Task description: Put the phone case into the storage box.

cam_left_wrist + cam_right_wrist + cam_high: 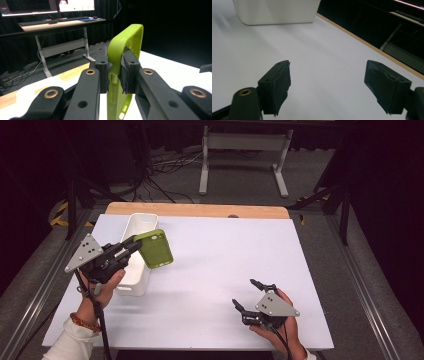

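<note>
Left claw (136, 243) is clamped on the green case (156, 248), above the white bin (136, 270); its own view shows the pads (128, 71) pinching the case's wall. Right claw (248, 294) stands apart over the table (225, 250).

A lab or recording studio is shown, not a home. The white worktop (225, 270) with a wooden far edge is enclosed by black curtains and dark metal frame rails (30, 285), and loose cables (160, 175) are seen trailing across the grey carpet beyond it. Behind the worktop, a white-legged desk (62, 27) carrying lit monitors (47, 6) and a keyboard (37, 23) can be made out in the left gripper view, and yellow-and-black hazard tape (59, 215) is stuck to the floor at the left of the high view.
</note>
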Demonstrator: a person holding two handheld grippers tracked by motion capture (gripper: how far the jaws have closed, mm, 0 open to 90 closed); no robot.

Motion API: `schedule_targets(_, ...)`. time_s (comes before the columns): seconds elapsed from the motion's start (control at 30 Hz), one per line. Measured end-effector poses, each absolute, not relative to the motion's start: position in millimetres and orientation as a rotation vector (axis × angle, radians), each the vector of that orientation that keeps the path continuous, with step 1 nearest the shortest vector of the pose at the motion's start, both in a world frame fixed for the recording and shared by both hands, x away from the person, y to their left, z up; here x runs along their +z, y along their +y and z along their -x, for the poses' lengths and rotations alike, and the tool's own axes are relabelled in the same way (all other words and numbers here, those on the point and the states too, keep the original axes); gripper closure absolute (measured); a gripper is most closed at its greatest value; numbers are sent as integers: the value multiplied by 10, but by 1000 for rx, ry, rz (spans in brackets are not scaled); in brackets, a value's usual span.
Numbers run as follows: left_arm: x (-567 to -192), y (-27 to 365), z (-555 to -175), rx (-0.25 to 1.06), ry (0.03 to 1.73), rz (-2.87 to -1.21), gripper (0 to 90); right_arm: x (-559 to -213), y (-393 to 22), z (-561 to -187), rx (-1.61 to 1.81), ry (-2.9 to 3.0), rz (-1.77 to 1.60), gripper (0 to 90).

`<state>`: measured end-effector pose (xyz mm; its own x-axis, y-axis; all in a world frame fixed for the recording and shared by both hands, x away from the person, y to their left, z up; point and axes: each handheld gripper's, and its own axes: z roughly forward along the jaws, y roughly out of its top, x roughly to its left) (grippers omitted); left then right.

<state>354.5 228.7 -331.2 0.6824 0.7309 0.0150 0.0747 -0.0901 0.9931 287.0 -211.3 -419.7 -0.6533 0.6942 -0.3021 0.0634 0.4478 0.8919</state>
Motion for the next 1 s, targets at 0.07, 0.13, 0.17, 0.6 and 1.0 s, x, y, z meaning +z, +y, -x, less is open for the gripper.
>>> schedule_targets(0.07, -3311, 2302, -3546, 629, 680, -1592, 786, -4196, -2110, -2869, 1214, 2035, -631, 220)
schedule_targets(0.13, -3305, 2330, -3550, 634, 681, -1595, 786, -4193, -2107, -2866, 1215, 2035, -630, 220)
schedule_targets(0.17, -3304, 2334, -3548, 635, 684, -1593, 786, -4190, -2106, -2863, 1217, 2034, -630, 220)
schedule_targets(0.6, -3261, 2471, -3537, 678, 705, -1562, 786, -4190, -2107, -2871, 1213, 2037, -630, 220)
schedule_targets(1.0, -3252, 2584, -3550, 707, 726, -1542, 786, -4191, -2105, -2876, 1211, 2037, -624, 220)
